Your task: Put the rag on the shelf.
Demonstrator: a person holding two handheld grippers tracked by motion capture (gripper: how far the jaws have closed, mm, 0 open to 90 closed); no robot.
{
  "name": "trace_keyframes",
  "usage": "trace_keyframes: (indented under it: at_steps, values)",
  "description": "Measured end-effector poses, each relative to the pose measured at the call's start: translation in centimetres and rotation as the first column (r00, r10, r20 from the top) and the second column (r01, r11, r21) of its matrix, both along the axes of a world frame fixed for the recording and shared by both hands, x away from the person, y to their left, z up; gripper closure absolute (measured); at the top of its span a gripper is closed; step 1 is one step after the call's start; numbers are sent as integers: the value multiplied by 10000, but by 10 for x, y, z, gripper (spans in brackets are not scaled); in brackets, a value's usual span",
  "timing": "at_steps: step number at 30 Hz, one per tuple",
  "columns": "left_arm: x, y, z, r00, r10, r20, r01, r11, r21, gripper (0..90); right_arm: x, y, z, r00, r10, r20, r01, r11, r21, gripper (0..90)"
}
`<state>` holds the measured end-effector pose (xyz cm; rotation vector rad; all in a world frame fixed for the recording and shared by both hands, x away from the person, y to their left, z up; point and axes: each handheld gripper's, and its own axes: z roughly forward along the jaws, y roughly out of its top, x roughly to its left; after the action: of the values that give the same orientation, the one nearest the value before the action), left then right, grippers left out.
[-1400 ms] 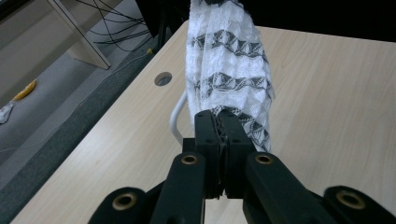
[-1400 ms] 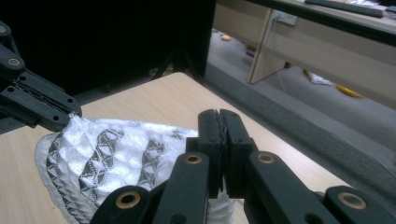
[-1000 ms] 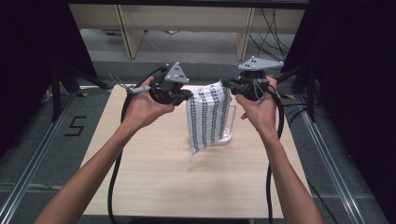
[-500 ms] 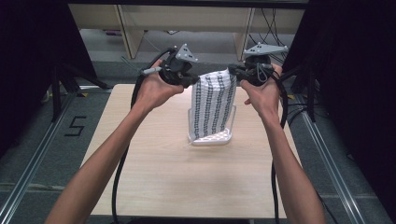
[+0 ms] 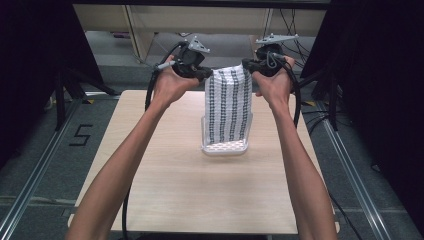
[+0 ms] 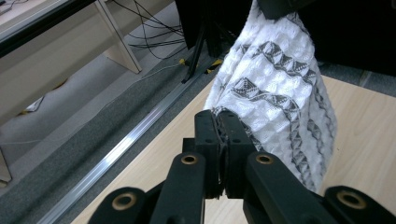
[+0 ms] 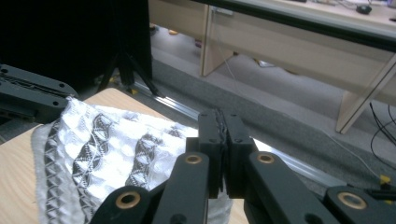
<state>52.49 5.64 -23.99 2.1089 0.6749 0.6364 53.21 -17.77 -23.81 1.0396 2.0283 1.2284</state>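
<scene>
The patterned waffle towel (image 5: 228, 107) hung above the wooden table (image 5: 165, 190), its top corners clamped by the left gripper (image 5: 206, 75) and right gripper (image 5: 247, 65), seemingly mid-fold, next needing an even lowering.

The cloth (image 5: 228, 107) hangs between the 2 grippers, above the far middle of the table (image 5: 165, 200). The left gripper (image 5: 204, 75) pinches its upper left corner, the right gripper (image 5: 246, 64) its upper right corner, both raised over the table's far edge. The cloth's lower end rests in a tray (image 5: 225, 149) that lies on the table (near its centre, slightly right). Behind the table stand desk legs (image 5: 134, 31) on the floor. A marking (image 5: 80, 135) lies on the floor left of the table.
</scene>
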Motion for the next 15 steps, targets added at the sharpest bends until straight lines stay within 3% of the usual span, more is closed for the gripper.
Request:
trace_keyframes:
  at_steps: [7, 11, 14, 15]
  values:
    - [15, -5, -13, 9994, 271, -197, -265, 9991, 317, 873, 21, 3, -16, 9986, -289, -438, 285, 9996, -91, 890]
    - [21, -7, -18, 9986, 421, -333, -413, 9989, 222, 873, 32, 3, -25, 9966, -434, -705, 429, 9990, -83, 889]
    - [26, -7, -21, 9978, 521, -421, -502, 9977, 449, 873, 37, 4, -32, 9935, -538, -1000, 550, 9985, 87, 889]
    - [27, -7, -23, 9973, 635, -380, -624, 9976, 315, 873, 39, 5, -34, 9941, -492, -966, 503, 9987, 87, 889]
